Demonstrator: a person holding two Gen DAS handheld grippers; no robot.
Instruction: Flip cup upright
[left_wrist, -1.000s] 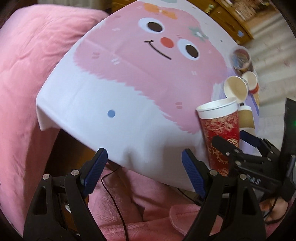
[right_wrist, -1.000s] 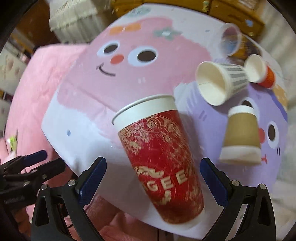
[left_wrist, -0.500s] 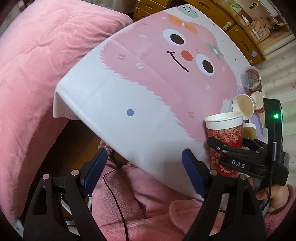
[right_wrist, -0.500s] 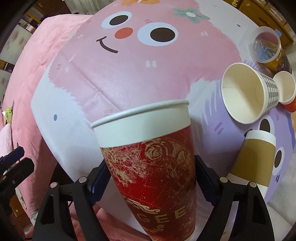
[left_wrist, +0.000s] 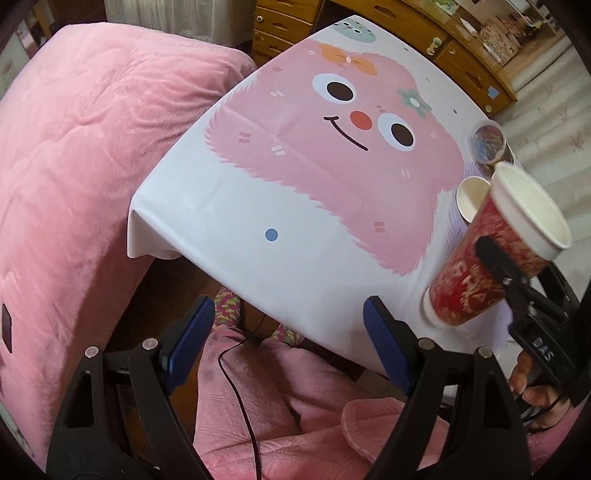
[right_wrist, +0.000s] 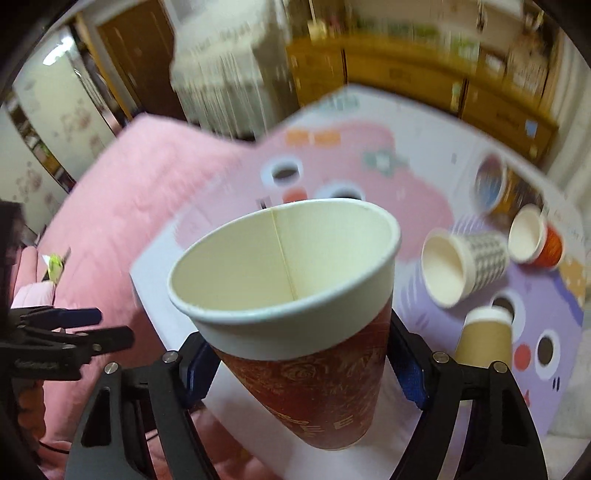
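A tall red paper cup (right_wrist: 306, 362) with a white rim sits between the fingers of my right gripper (right_wrist: 299, 365), which is shut on its body. The cup is lifted off the table and tilted, its open mouth facing up toward the camera. In the left wrist view the same red cup (left_wrist: 487, 258) hangs at the right, above the table's near edge, held by the right gripper (left_wrist: 495, 254). My left gripper (left_wrist: 284, 328) is open and empty, below the table's front edge over pink-clad legs.
The table (left_wrist: 295, 206) has a pink monster cloth. At its right lie a checked cup (right_wrist: 465, 266) and an orange cup (right_wrist: 535, 240) on their sides, a brown cup (right_wrist: 484, 339) upside down, and a clear cup (right_wrist: 491, 184). A pink bed (left_wrist: 74, 166) stands left.
The right gripper closed on the red cup, lifted it off the table and tipped its mouth toward the camera. The left gripper drew back and stayed open.
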